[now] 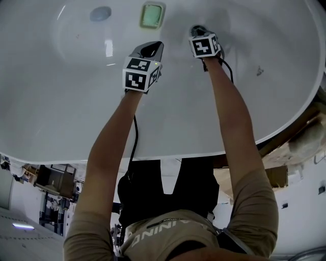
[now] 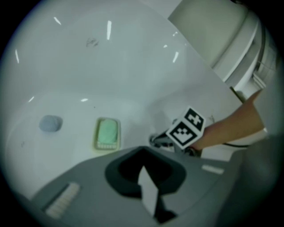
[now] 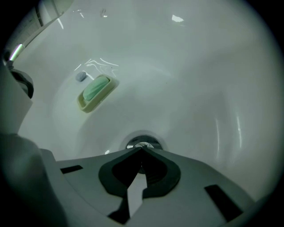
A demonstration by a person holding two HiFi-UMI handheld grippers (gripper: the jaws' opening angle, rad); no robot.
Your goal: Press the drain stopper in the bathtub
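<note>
The chrome drain stopper (image 3: 143, 142) sits in the white bathtub's floor (image 3: 195, 102). My right gripper (image 3: 142, 149) is shut, and its joined tips lie right over the stopper's near edge; whether they touch it I cannot tell. In the head view the right gripper (image 1: 198, 32) reaches down to the drain stopper (image 1: 195, 28), which is mostly hidden by it. My left gripper (image 1: 153, 47) hovers shut and empty to the left of it, a short way off. From the left gripper (image 2: 143, 150) view, the right gripper's marker cube (image 2: 187, 127) hangs over the drain stopper (image 2: 156, 141).
A green soap bar in a pale dish (image 1: 152, 15) lies on the tub floor left of the drain, with a small blue-grey pad (image 1: 100, 14) beyond it. The tub rim (image 1: 285, 120) curves round at the right, with a toilet (image 2: 222, 31) outside it.
</note>
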